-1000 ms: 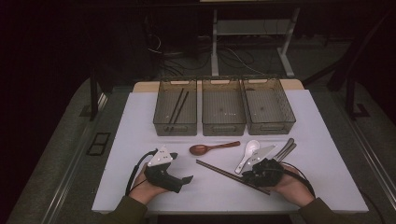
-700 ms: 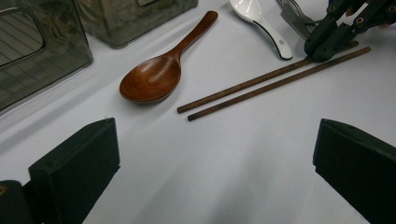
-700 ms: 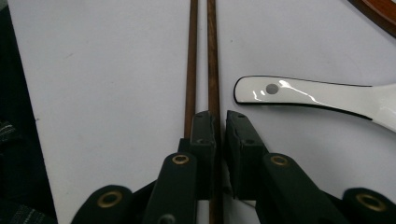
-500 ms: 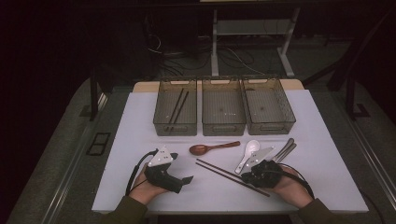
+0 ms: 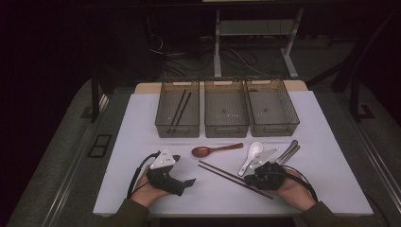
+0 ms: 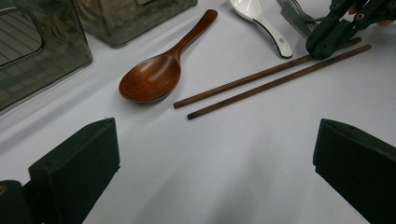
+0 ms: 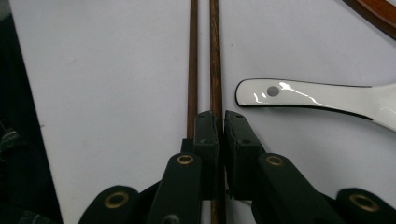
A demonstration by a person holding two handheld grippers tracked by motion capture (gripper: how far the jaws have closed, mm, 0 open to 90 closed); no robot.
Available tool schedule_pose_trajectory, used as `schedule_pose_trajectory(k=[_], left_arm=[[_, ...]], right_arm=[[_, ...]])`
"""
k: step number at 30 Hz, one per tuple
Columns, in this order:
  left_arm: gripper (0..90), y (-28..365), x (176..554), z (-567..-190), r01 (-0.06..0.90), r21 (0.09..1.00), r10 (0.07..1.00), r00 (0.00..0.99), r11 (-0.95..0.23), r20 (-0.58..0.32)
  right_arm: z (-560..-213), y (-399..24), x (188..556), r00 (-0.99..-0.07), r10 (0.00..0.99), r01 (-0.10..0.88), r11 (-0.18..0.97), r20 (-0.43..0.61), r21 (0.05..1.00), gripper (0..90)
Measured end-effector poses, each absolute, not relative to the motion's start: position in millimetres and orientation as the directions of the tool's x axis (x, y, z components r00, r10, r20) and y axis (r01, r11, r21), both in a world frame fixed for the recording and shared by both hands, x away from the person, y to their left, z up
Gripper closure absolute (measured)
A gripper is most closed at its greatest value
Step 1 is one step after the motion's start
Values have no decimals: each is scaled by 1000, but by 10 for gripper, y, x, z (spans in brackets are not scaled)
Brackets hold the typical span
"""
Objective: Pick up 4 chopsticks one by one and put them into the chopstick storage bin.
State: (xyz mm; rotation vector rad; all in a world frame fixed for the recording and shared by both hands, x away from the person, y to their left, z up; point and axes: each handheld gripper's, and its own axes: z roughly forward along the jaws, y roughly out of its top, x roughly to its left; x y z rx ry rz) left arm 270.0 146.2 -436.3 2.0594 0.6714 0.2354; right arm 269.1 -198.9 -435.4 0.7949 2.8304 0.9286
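Note:
Two dark wooden chopsticks (image 5: pixel 227 176) lie side by side on the white table. My right gripper (image 5: pixel 248 178) rests low over their near end. Its jaws have just been closing, and they now pinch one chopstick (image 7: pixel 215 56) between the pads (image 7: pixel 221 116). The other chopstick (image 7: pixel 193 56) lies free just beside it. My left gripper (image 5: pixel 189 182) rests on the table at the left. It points toward the chopsticks' far end (image 6: pixel 261 74), and its jaws stand wide open (image 6: pixel 215 135) with nothing between them.
A brown wooden spoon (image 5: pixel 215 150) and a white ceramic spoon (image 5: pixel 253 153) lie behind the chopsticks, with metal cutlery (image 5: pixel 289 152) to the right. Three clear bins stand in a row at the back: left (image 5: pixel 177 133), holding chopsticks, middle (image 5: pixel 226 132), right (image 5: pixel 274 130).

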Motion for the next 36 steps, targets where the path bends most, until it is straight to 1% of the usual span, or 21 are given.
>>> schedule_pose_trajectory(k=[23,36], left_arm=[[0,1466,2700,-4362,369,829,548,831,-420,-92],[0,1474,2701,-4358,368,830,551,830,-420,-89]], right_arm=[[-4215,-2137,2707,-858,484,472,610,172,637,841],[-4077,-2272,2699,-854,483,461,531,193,711,843]])
